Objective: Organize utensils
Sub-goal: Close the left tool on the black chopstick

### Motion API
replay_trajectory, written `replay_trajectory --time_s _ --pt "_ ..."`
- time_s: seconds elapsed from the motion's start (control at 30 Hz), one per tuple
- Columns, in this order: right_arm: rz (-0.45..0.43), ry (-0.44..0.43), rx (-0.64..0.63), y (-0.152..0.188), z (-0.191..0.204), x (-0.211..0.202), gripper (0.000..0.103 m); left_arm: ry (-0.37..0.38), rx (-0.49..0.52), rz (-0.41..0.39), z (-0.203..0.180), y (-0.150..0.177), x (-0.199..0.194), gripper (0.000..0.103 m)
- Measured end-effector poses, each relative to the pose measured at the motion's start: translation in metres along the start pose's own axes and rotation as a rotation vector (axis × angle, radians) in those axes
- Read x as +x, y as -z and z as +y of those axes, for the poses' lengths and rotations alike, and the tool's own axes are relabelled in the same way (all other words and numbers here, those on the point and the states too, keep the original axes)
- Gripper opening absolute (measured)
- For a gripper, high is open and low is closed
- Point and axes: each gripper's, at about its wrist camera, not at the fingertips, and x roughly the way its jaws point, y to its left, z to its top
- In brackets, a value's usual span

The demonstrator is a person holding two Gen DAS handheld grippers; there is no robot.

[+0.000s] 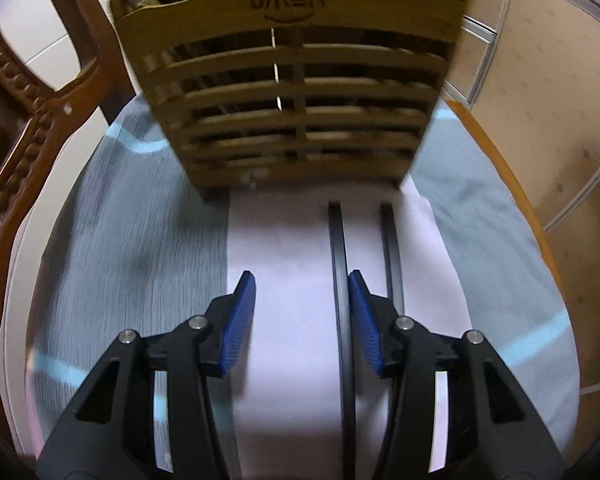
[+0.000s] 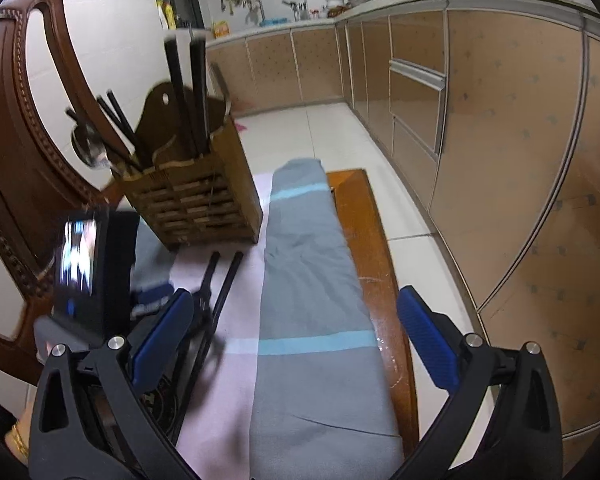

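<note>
A slatted bamboo utensil holder (image 1: pixel 292 92) stands on the cloth ahead of my left gripper (image 1: pixel 302 312), which is open and empty low over the pale cloth. Two black chopsticks (image 1: pixel 342 280) lie side by side under and beside its right finger, pointing at the holder. In the right wrist view the holder (image 2: pixel 196 200) holds several black chopsticks (image 2: pixel 188 96) and a metal spoon (image 2: pixel 88 146). The two loose chopsticks (image 2: pixel 224 280) lie in front of it. My right gripper (image 2: pixel 296 336) is wide open and empty above the grey cloth.
A grey cloth with light blue stripes (image 2: pixel 312 280) and a pale pink cloth (image 1: pixel 284 264) cover a wooden table (image 2: pixel 360 232). A carved wooden chair (image 2: pixel 16 152) stands at the left. Kitchen cabinets (image 2: pixel 500 140) run along the right. The left gripper's body (image 2: pixel 88 276) is beside my right gripper.
</note>
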Motion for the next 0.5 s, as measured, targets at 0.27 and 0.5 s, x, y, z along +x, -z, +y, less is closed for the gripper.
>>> replay_trajectory --time_s 0.27,0.5 --pt "0.023 0.002 -0.017 -0.001 0.013 0.016 0.099 0.012 -0.039 -0.005 0.005 -0.027 0.016 0.035" --pt "0.04 0.008 -0.015 -0.007 0.014 0.028 0.099 0.033 -0.044 -0.05 0.021 -0.031 -0.007 0.007"
